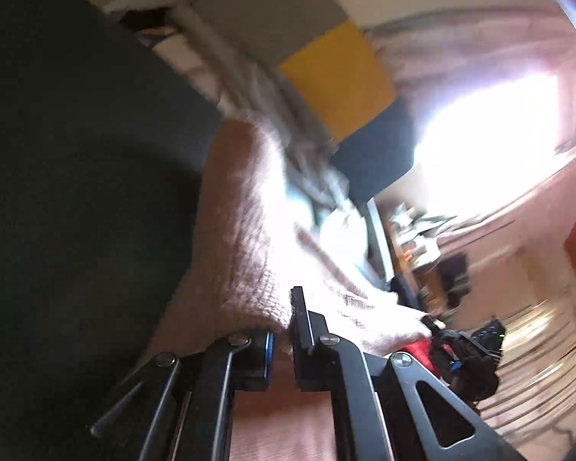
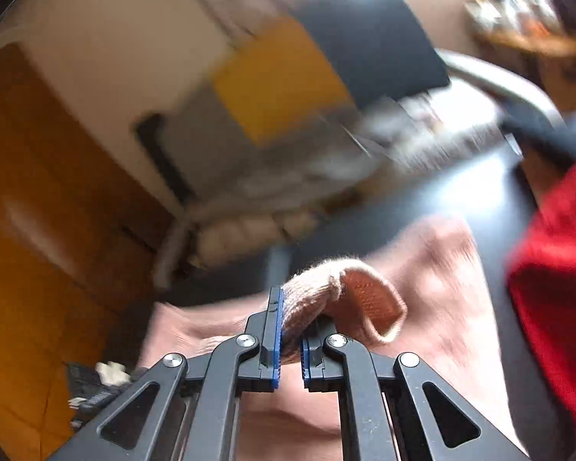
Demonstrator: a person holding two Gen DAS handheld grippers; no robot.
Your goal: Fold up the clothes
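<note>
Blown-out window (image 1: 491, 142) glare, heavy motion blur, fisheye-warped edges

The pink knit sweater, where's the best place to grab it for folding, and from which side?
By its edge, as now. The right gripper pinches a bunched fold of the pink knit sweater, approaching low from the near side along the dark table. The left gripper clamps another edge, fabric stretching away from it. Thick, floppy knit probably needs two spaced edge grips, not a middle pinch.
</note>
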